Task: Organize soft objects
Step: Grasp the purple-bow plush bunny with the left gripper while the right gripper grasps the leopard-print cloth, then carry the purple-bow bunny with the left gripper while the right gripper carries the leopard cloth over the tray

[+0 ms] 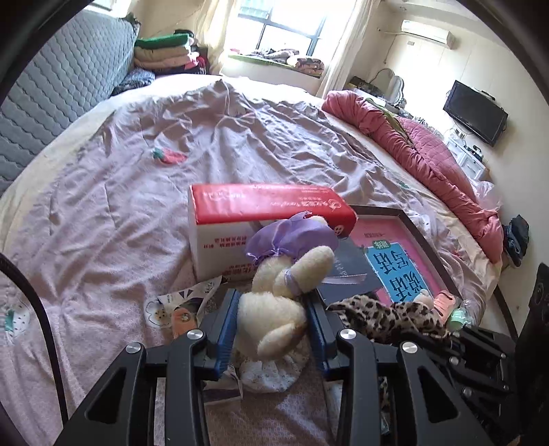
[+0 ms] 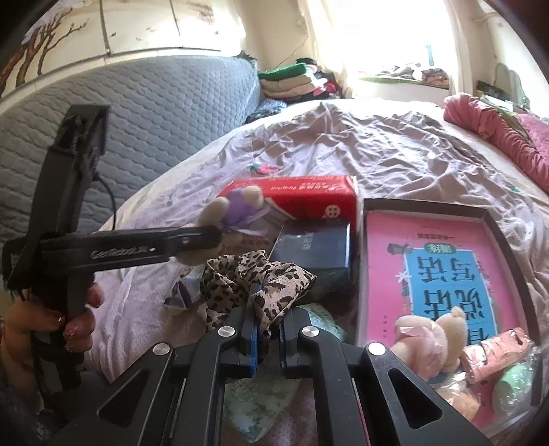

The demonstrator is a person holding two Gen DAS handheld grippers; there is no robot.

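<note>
I count two plush toys, cream (image 1: 274,308) and pink (image 2: 432,339), one leopard-print scarf (image 2: 254,284), one tissue box (image 1: 260,219), one dark book (image 2: 312,254).

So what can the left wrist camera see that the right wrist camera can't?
Only the left wrist view shows the TV on the wall and the air conditioner. Only the right wrist view shows the hand holding the left gripper and a pink plush toy. Both show the cream plush bunny, leopard-print cloth, red tissue pack and pink book.
</note>
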